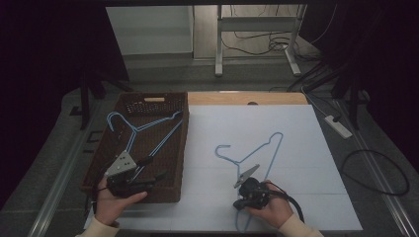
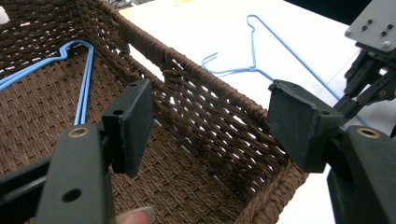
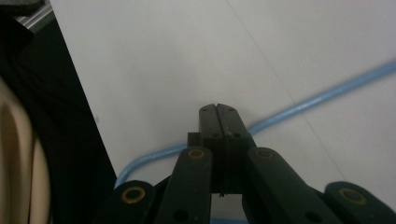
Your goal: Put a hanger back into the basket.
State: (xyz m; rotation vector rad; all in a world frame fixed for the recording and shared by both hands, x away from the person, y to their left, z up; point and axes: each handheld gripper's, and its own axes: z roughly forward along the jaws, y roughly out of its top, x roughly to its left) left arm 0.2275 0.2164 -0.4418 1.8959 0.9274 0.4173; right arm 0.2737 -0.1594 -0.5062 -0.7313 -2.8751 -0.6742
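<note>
From the high view, the left gripper (image 1: 129, 178) hangs over the near end of the brown wicker basket (image 1: 170, 148) at the left of the white bench (image 1: 276, 128), and inside that basket lies one blue wire hanger (image 1: 143, 129), its hook toward the far left corner. Over on the right, a second blue hanger (image 1: 269, 148) lies flat on the bench, hook pointing left, and the right gripper (image 1: 249, 192) sits down on its near corner. Switching to the left gripper view: the jaws stand wide apart with nothing between them, just above the basket's woven floor, the basket hanger (image 2: 84, 84) off to the left, the bench hanger (image 2: 254, 65) beyond the rim, and the other gripper (image 2: 369, 70) at the right edge. Now the right gripper view: the right gripper's (image 3: 218, 116) jaws are pressed together, and the blue wire (image 3: 303, 105) runs across right under the tips; whether it's pinched between them, I can't tell.
</note>
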